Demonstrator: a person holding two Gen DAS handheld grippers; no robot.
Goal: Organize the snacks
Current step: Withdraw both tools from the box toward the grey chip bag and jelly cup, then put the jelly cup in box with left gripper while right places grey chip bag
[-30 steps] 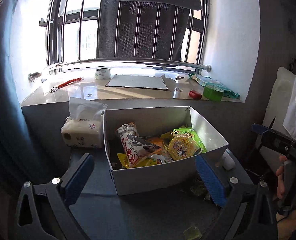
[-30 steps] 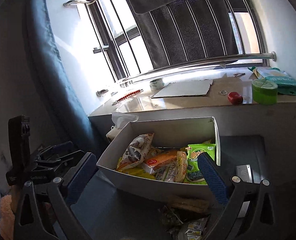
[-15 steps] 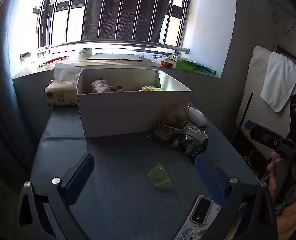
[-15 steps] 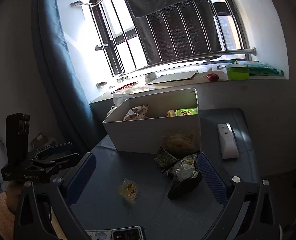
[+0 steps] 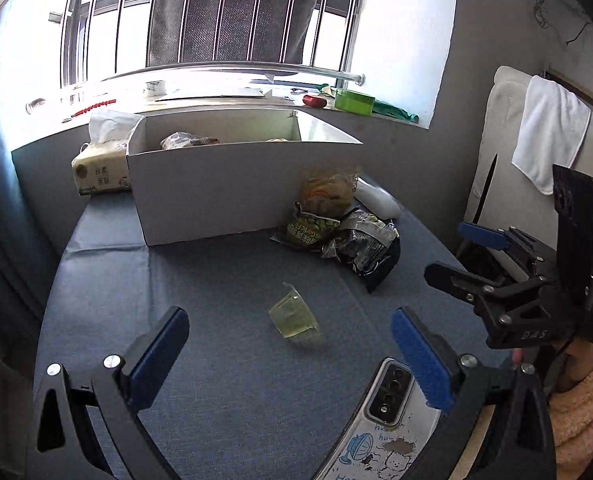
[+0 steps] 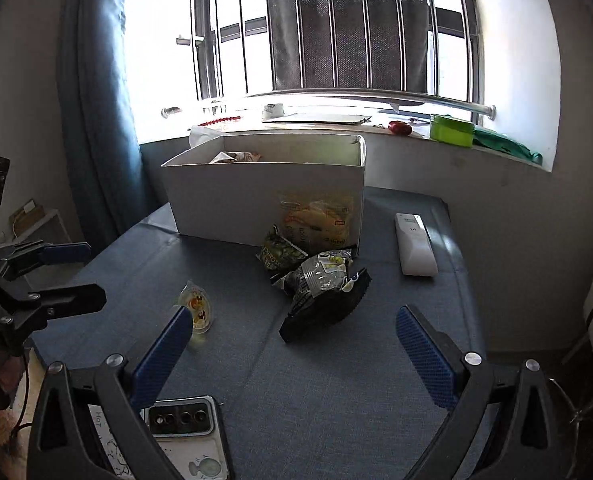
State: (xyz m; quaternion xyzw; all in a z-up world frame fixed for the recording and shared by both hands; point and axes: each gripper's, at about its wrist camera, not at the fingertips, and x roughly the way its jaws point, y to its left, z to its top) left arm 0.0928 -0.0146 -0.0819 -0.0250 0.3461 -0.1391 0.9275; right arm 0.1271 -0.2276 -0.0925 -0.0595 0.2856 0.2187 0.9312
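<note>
The left gripper [image 5: 290, 334] and right gripper [image 6: 292, 336] both hang over the near table [image 5: 224, 280] with jaws wide apart, holding nothing. Bare blue cloth lies between them and the box [image 5: 216, 188] at the far side. A jelly cup [image 5: 294, 316] — clear, yellowish, tipped on its side — sits alone mid-table, near the left gripper's gap. Three snack bags [image 6: 316, 264] crowd against the box's near right corner — one black, one green, one yellow. More packets show inside the box. A phone [image 5: 384, 424] lies at the near edge, a remote [image 6: 414, 244] right of the box. A bright window ledge runs behind.
</note>
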